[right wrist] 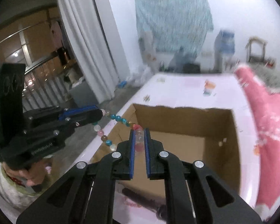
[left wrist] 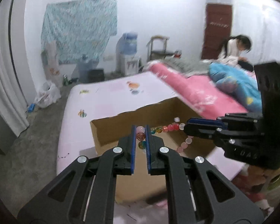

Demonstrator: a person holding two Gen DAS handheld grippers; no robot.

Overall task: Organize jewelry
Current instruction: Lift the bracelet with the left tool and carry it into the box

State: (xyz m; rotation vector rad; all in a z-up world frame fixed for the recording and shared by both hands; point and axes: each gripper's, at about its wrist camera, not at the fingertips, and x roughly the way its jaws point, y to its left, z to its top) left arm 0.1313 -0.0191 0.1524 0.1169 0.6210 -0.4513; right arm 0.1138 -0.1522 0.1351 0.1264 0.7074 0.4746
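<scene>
- Pink sheet [left wrist: 106, 100] carries an open cardboard box [left wrist: 110, 130].
- My left gripper [left wrist: 141, 130] and right gripper [right wrist: 139, 132] are each pinched tight on the bead bracelet [left wrist: 166, 128].
- It stretches crosswise between them above the box, lower loop sagging.

Multicoloured bead bracelet [left wrist: 166, 128], brown cardboard box [right wrist: 186, 123], pale pink sheet [left wrist: 110, 97], pink blanket [right wrist: 270, 130].
</scene>
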